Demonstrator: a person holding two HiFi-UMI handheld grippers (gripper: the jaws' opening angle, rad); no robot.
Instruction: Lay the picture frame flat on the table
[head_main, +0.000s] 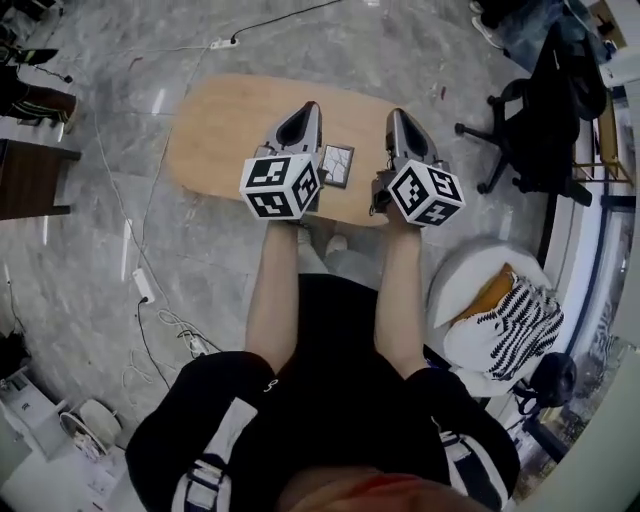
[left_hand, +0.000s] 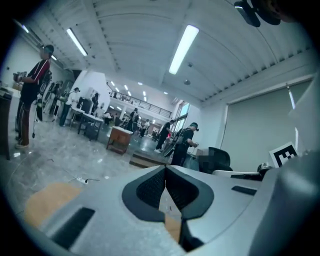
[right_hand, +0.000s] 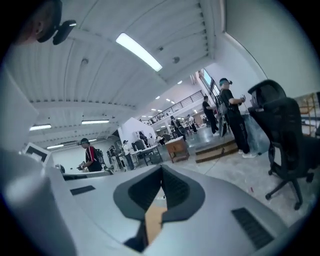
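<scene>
Floor (head_main: 70, 280) of grey stone fills most of our head view, and the oval wooden bench (head_main: 215, 135) stands on it. We hold the left gripper (head_main: 312, 108) and the right gripper (head_main: 397, 116) high over the bench. Both have their jaws pressed together with nothing in them. The small picture frame (head_main: 337, 165) lies flat on the bench, between the two grippers in that view. Only the gripper views show the ceiling lights (left_hand: 183, 49) and the people (left_hand: 184, 142) far across the room.
</scene>
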